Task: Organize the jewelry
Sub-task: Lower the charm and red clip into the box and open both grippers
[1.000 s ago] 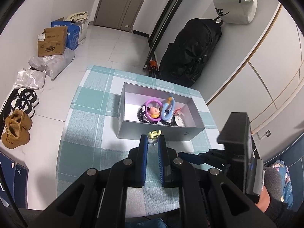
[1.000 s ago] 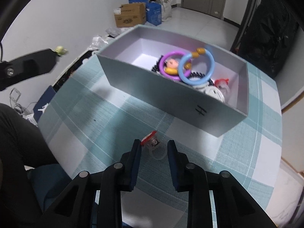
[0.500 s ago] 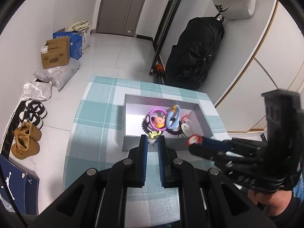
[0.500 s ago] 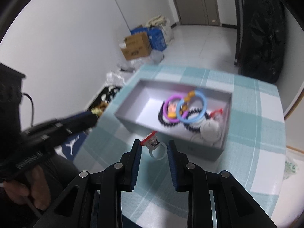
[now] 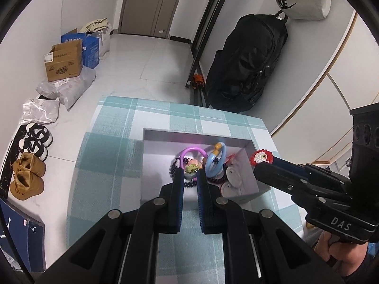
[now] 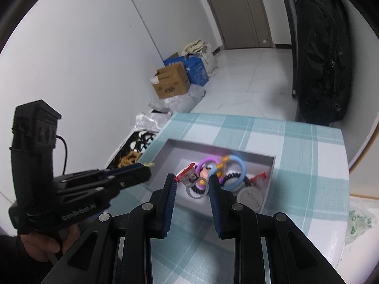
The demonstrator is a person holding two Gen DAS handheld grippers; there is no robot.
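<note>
A grey open box (image 5: 151, 165) (image 6: 165, 156) sits on the teal checked tablecloth. It holds a purple ring (image 5: 191, 151), a blue ring (image 5: 214, 163), black beads and white round pieces. My left gripper (image 5: 189, 174) is shut on a small yellow-green ring (image 5: 192, 167), held above the box's near side. My right gripper (image 6: 193, 181) is shut on a ring with a red top (image 6: 187, 174), also above the box; its red-and-white top shows in the left wrist view (image 5: 260, 157) over the box's right wall.
The table (image 5: 111, 127) ends close to the box on all sides. On the floor at left lie cardboard boxes (image 5: 64, 64), plastic bags and shoes (image 5: 26, 177). A black bag (image 5: 246, 64) leans on the far wall.
Both grippers rose from the table and moved forward over the box, each carrying its ring. The right gripper lifted its red-topped ring off the cloth.
</note>
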